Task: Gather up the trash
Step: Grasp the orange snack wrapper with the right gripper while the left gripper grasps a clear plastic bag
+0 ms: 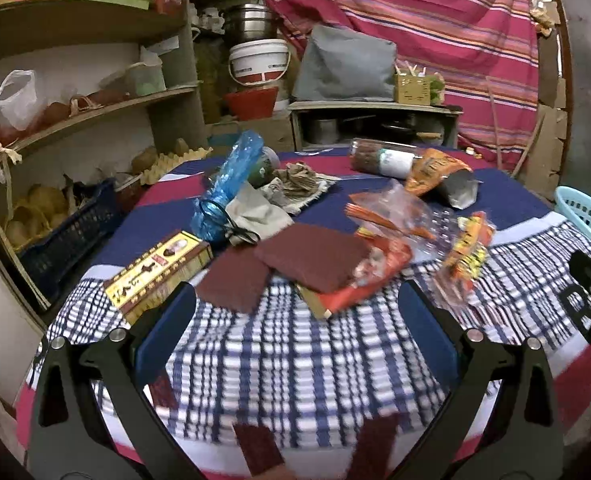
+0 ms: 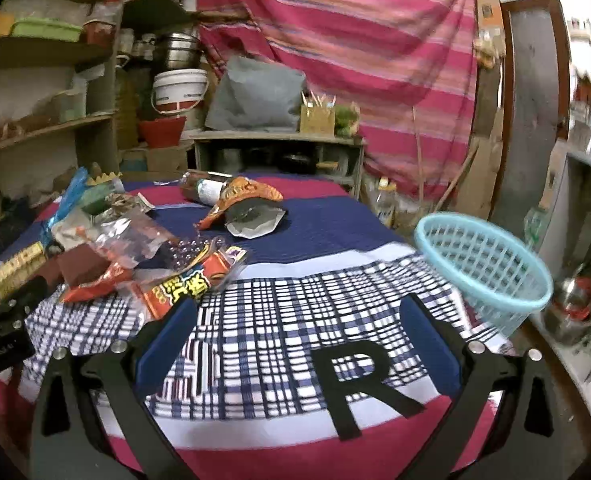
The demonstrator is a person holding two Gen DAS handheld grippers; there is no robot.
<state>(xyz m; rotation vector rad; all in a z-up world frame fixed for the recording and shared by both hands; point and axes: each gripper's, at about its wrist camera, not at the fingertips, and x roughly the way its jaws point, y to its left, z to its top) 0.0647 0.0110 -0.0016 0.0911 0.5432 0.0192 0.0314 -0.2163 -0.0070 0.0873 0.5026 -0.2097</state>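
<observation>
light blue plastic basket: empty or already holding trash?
Empty, as far as visible: only bare mesh shows inside the light blue plastic basket; its bottom is partly hidden.

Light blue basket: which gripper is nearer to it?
Right. The basket sits just ahead of the open right gripper, to its right; from the left gripper it shows only at the far right edge.
</observation>
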